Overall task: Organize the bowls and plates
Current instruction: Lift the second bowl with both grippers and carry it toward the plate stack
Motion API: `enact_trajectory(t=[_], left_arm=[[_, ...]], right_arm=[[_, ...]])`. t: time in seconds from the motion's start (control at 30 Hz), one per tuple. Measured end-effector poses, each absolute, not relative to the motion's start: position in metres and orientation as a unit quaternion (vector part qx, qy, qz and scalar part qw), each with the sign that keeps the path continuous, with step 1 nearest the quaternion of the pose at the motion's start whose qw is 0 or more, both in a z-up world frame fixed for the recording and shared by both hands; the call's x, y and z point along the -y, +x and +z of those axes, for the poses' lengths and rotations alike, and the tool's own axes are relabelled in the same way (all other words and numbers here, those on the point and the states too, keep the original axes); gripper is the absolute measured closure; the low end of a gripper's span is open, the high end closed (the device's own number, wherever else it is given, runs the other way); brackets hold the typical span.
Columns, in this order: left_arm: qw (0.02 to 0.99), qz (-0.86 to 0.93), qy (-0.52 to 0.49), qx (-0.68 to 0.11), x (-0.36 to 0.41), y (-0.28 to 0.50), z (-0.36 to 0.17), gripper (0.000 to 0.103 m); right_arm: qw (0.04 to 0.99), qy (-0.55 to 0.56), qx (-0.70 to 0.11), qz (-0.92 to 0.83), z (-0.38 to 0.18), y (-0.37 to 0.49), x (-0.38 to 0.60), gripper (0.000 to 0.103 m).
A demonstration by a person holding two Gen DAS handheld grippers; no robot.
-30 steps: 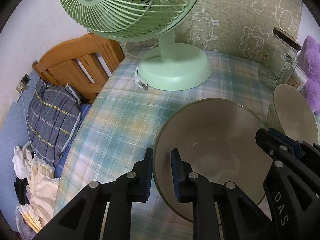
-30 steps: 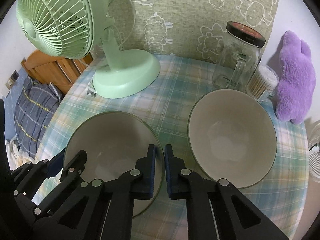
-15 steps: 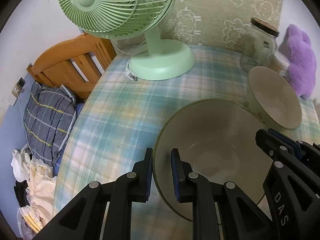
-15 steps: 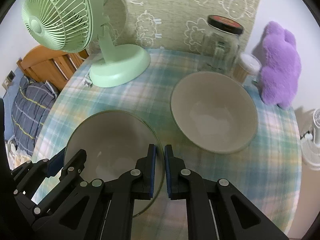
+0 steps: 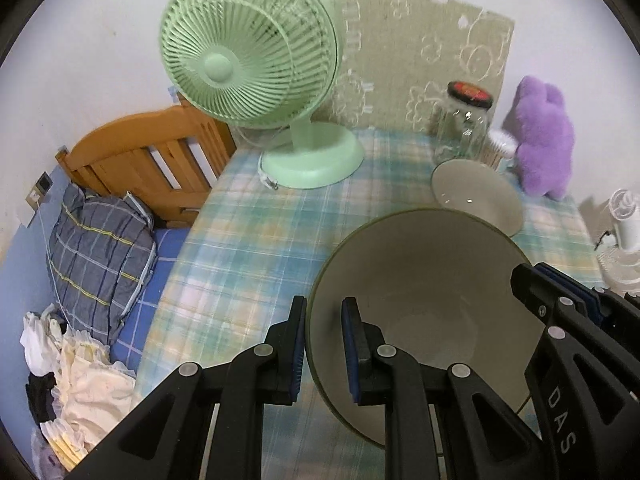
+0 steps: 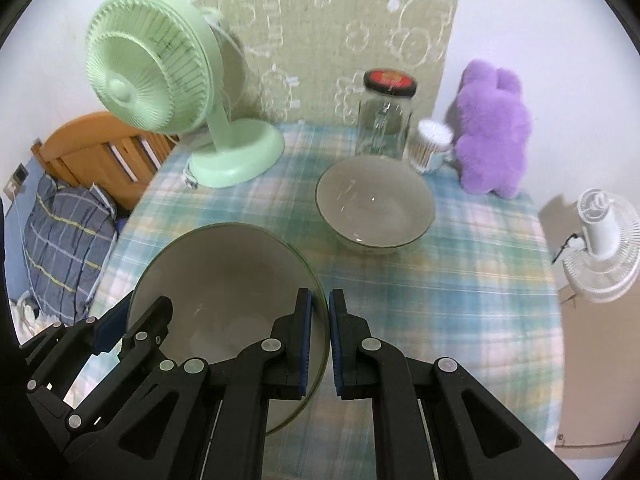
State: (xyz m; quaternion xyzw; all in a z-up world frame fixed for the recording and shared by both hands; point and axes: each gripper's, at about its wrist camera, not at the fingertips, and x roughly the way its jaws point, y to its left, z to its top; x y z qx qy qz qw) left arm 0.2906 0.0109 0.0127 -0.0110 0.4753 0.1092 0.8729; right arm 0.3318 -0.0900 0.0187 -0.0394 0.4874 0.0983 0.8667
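Left wrist view: plaid-covered bench [image 5: 248, 240], green fan [image 5: 248, 52] upper centre. Left gripper [image 5: 323, 350] fingers clamped on near bowl [image 5: 420, 300] rim, lower centre.

Right wrist view: right gripper [image 6: 320, 344] fingers pinching same bowl's opposite rim, lower left. Second bowl [image 6: 374, 206] mid-frame, on bench. Judged step: carrying for nesting; next, alignment above second bowl.

"DAS" on right hand-held gripper [image 5: 560, 312]

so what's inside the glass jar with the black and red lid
The clear glass jar with the black and red lid looks empty; only the sheep-print mat shows through it. The pale ceramic bowl in front covers its base.
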Motion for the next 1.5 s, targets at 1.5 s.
enact_trajectory(t=[1.5], left_arm=[[0.866,0.004,0.017,-0.499,0.031,0.15,-0.014,0.089]], right_arm=[[0.865,-0.019,-0.502,-0.006,0.018,0.153,0.136,0.091]])
